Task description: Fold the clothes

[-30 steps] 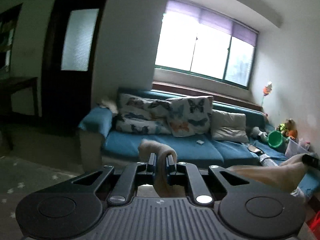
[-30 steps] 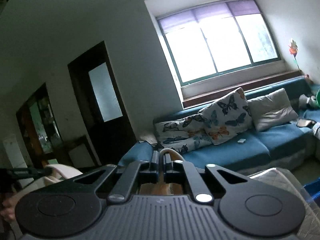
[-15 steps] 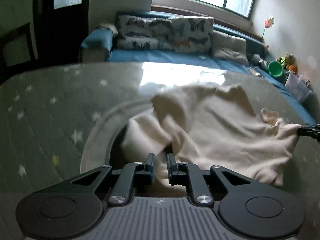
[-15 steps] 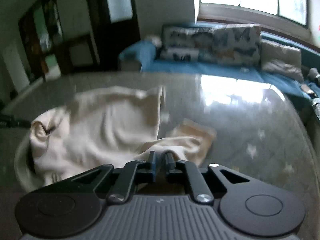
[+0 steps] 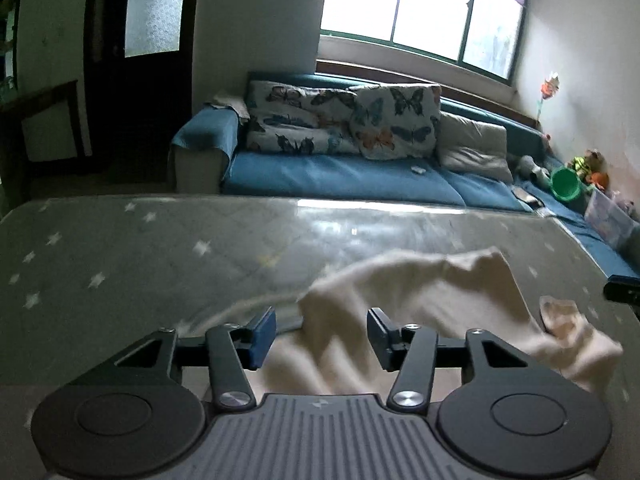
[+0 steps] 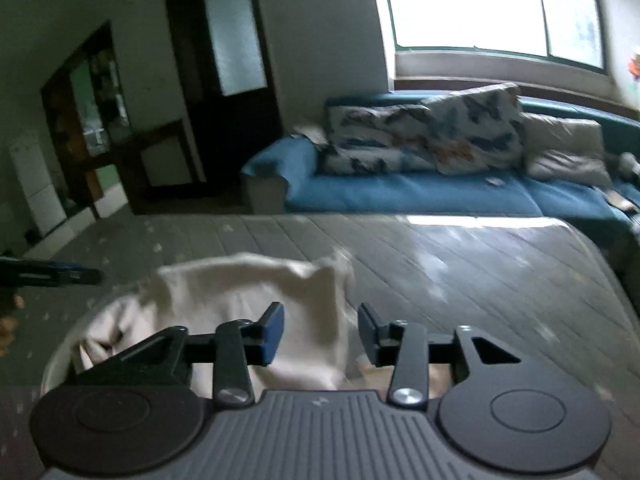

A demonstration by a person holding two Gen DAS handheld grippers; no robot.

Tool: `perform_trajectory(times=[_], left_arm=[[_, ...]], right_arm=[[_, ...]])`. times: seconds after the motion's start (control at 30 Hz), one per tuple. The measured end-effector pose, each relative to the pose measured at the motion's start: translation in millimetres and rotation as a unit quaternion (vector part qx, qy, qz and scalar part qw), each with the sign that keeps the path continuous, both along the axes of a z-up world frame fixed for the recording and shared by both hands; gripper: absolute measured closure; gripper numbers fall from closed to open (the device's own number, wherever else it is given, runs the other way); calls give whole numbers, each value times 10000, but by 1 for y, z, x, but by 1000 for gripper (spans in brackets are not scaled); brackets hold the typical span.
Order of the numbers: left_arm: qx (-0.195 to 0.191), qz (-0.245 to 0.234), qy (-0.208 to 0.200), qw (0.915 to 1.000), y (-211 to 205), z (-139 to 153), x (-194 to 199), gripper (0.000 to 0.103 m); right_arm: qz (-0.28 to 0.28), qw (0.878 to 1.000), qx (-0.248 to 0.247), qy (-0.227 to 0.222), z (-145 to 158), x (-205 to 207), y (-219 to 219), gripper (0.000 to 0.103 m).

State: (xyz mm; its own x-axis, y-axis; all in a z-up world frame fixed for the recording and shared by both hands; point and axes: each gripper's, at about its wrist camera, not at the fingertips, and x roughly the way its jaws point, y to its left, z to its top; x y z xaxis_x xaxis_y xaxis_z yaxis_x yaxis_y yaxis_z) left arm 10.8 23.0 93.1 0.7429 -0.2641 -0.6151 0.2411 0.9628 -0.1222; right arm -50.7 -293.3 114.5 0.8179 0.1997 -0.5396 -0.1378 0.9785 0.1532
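We see both grippers opening over the cream garment.
Our left gripper (image 5: 322, 334) spreads, pads off the cream garment (image 5: 420, 300) lying between and ahead-right on the table (image 5: 120, 256); our right gripper (image 6: 320, 332) spreads likewise, cloth ahead-left.

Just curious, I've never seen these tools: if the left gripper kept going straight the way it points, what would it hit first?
Most likely the cream garment, lying between its opening fingers and just ahead; the left gripper isn't pressing it. Depth is unclear.
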Motion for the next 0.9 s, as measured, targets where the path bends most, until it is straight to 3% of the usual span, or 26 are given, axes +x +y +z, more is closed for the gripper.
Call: perform_trajectory(times=[0.1,0.2,0.33,0.47,0.6,0.73,0.9], left_arm=[[-111,130,-27,9999,-12,-7,28,44],[-112,334,-94,9993,-18,-14,49,30],[-106,641,-66,9979,-17,-28,67,18],[-487,712,156,9962,-7,-39,80,18],[-467,594,284,9967,-9,-49,85,19],[-764,340,353,9959,-10,-56,89,25],[-424,274,510,9974,-16,-70,97,30]], right_arm=[[-28,9999,-78,-102,-7,35,18,52],[-63,9999,116,-52,-20,67,25,44],[-315,9993,126,126,-42,101,24,43],[-505,9977,351,299,-59,123,11,43],[-634,9944,757,366,-75,127,-3,43],[-590,9910,984,687,-95,136,-12,45],[-468,9917,976,700,-103,140,-11,54]])
